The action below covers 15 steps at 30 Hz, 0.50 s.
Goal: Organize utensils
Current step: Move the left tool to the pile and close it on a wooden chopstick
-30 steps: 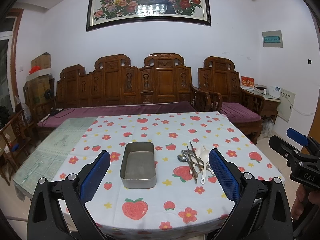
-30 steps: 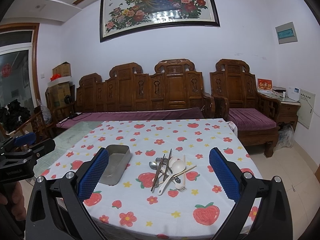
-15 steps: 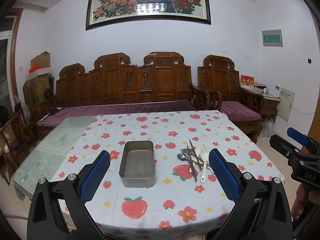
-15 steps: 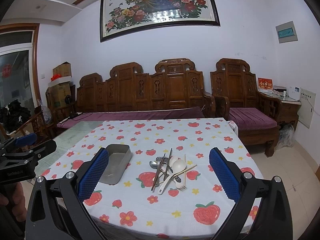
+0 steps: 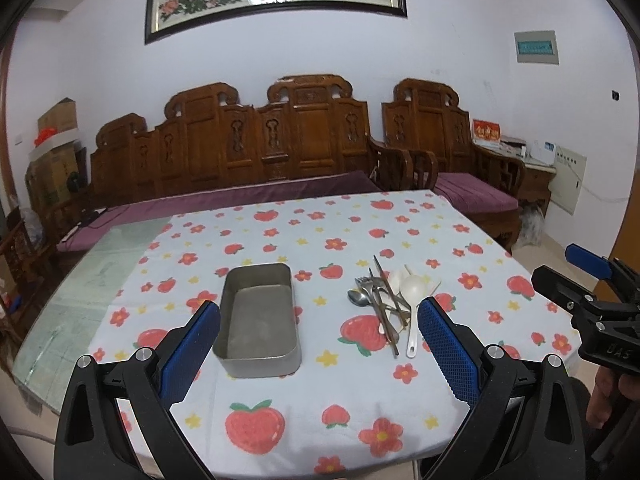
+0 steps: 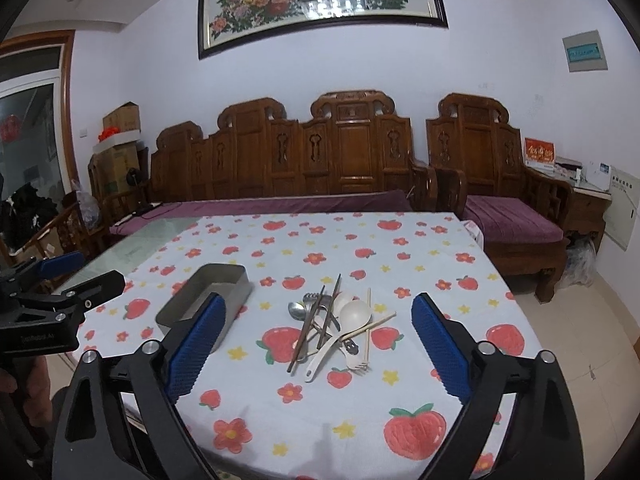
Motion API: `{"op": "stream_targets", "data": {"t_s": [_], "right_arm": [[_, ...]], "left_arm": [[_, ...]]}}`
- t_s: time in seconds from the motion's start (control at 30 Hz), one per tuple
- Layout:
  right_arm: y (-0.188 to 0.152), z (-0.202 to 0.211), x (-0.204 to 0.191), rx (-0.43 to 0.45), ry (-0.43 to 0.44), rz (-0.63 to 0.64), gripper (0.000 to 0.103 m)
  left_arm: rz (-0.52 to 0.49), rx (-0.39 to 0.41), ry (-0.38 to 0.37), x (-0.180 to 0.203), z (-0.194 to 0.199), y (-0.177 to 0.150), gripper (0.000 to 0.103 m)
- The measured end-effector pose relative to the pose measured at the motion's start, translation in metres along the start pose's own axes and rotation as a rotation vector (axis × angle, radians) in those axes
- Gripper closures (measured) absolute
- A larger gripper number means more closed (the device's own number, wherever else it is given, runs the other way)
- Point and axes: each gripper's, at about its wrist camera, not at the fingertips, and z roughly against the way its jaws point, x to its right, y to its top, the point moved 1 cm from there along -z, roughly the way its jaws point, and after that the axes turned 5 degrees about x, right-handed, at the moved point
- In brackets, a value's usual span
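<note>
A rectangular metal tin (image 5: 258, 316) (image 6: 206, 298) sits empty on the strawberry-print tablecloth (image 5: 320, 400). To its right lies a pile of utensils (image 5: 386, 304) (image 6: 332, 324): metal spoon and fork, dark chopsticks, white plastic spoons, pale chopsticks and a pale fork. My left gripper (image 5: 318, 344) hangs open over the near table edge, in front of the tin. My right gripper (image 6: 318, 342) is wide, jaws closing slightly, nothing between them, short of the pile. Each gripper also shows at the edge of the other view: the right gripper (image 5: 588, 280), the left gripper (image 6: 60, 284).
A carved wooden bench (image 5: 256, 152) with purple cushions stands behind the table, and a matching armchair (image 6: 500, 184) at the right. Bare glass tabletop (image 5: 92, 272) shows left of the cloth. Cardboard boxes (image 6: 120, 140) stack in the back left corner. A hand (image 5: 608, 396) holds the right tool.
Both grippers have come forward and down toward the table; tin and utensils now look larger and closer. Nothing on the table has moved.
</note>
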Motion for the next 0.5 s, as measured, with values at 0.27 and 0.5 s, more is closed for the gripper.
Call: {"op": "stream_targets", "data": {"t_s": [0.27, 0.5], "right_arm": [[-0.016, -0.053, 0.023, -0.054, -0.002, -0.014, 0.02], [-0.042, -0.106, 0.047, -0.139, 0.016, -0.033, 0.041]], "left_arm": [[-0.015, -0.078, -0.043, 0.009, -0.059, -0.01, 0.008], [-0.046, -0.157, -0.082, 0.02, -0.105, -0.029, 0.008]]}}
